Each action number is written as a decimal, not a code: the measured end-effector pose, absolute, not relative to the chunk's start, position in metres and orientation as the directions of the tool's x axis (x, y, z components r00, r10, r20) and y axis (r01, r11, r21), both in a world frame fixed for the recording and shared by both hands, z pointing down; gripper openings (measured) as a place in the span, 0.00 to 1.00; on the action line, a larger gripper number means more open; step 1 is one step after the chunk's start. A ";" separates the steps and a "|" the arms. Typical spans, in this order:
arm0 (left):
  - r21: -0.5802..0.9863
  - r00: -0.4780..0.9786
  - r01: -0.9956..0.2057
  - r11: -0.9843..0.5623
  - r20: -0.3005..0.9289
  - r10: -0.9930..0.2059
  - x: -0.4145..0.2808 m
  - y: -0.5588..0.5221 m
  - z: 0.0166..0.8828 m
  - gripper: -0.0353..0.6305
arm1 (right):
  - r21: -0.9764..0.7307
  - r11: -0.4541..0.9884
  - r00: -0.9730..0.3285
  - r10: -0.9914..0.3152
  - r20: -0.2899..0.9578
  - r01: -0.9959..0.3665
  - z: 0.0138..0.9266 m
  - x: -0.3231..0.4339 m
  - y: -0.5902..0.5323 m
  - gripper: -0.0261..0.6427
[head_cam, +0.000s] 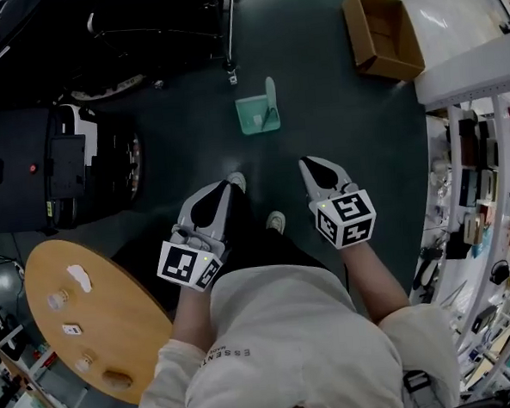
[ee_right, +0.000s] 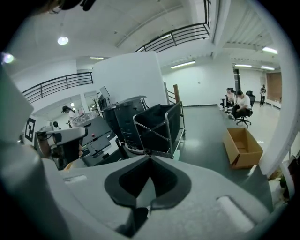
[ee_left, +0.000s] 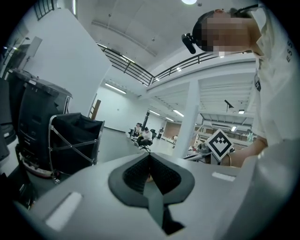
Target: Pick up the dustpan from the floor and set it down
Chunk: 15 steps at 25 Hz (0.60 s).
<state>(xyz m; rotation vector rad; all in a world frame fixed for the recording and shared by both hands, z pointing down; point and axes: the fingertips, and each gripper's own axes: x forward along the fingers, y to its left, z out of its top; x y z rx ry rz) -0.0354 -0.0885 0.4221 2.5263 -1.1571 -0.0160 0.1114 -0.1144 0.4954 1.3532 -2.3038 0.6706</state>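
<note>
Both grippers are held out low in front of the person's white shirt (head_cam: pixel 289 343). Left gripper (head_cam: pixel 222 190): jaws together, tips meeting, nothing between them, as its own view (ee_left: pixel 150 155) shows. Right gripper (head_cam: pixel 311 165): jaws also together and empty, as seen in its own view (ee_right: pixel 150 157). The two are apart, side by side, and both point ahead toward the floor. Two light shoes (head_cam: pixel 276 221) show between and just under the grippers.

A round wooden table (head_cam: pixel 114 302) sits to the person's left with a few small items on it. Shelving (head_cam: pixel 476 220) runs along the right.

The dustpan (head_cam: pixel 258 114) is teal. It lies on the dark floor (head_cam: pixel 336 116) ahead of the shoes, well clear of both grippers, with nothing touching it. A black machine (head_cam: pixel 55 168) stands on the floor to the left. An open cardboard box (head_cam: pixel 382 34) sits farther off to the right, beyond the dustpan. A black fabric cart (ee_right: pixel 159 125) is at the far side. Seated people (ee_right: pixel 241 105) are in the far background.
</note>
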 end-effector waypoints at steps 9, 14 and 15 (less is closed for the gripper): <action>0.370 0.693 -0.710 -0.600 0.216 -0.688 -0.055 -0.245 0.482 0.07 | -0.179 0.282 -0.324 -0.646 0.691 -0.943 0.571 0.100 -0.255 0.13; 0.414 0.669 -0.732 -0.541 0.285 -0.687 -0.080 -0.303 0.539 0.07 | -0.162 0.217 -0.261 -0.586 0.767 -0.963 0.640 0.097 -0.311 0.25; 0.422 0.665 -0.735 -0.531 0.297 -0.685 -0.083 -0.312 0.551 0.07 | -0.155 0.204 -0.246 -0.565 0.788 -0.967 0.658 0.097 -0.321 0.27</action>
